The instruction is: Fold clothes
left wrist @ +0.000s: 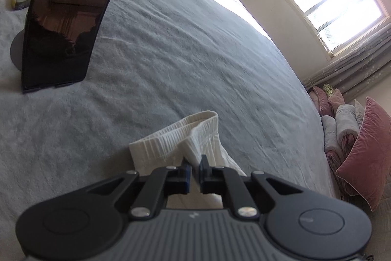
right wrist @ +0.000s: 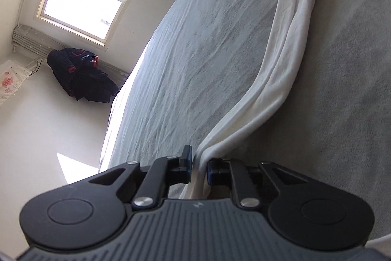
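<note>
Both grippers clamp a white garment (right wrist: 288, 60) stretched over a grey bed (left wrist: 171, 53): the left gripper (left wrist: 194, 171) pinches its ribbed waistband end, the right gripper (right wrist: 198, 169) its far hem, cloth trailing toward 1 o'clock. A dark tablet (left wrist: 66, 16) stands at 10 o'clock.

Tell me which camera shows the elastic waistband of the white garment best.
The left wrist view: the ribbed waistband sits gathered just beyond the left gripper, which is shut on the white garment. The right wrist view shows only its long smooth length, pinched by the right gripper; no waistband is discernible.
</note>
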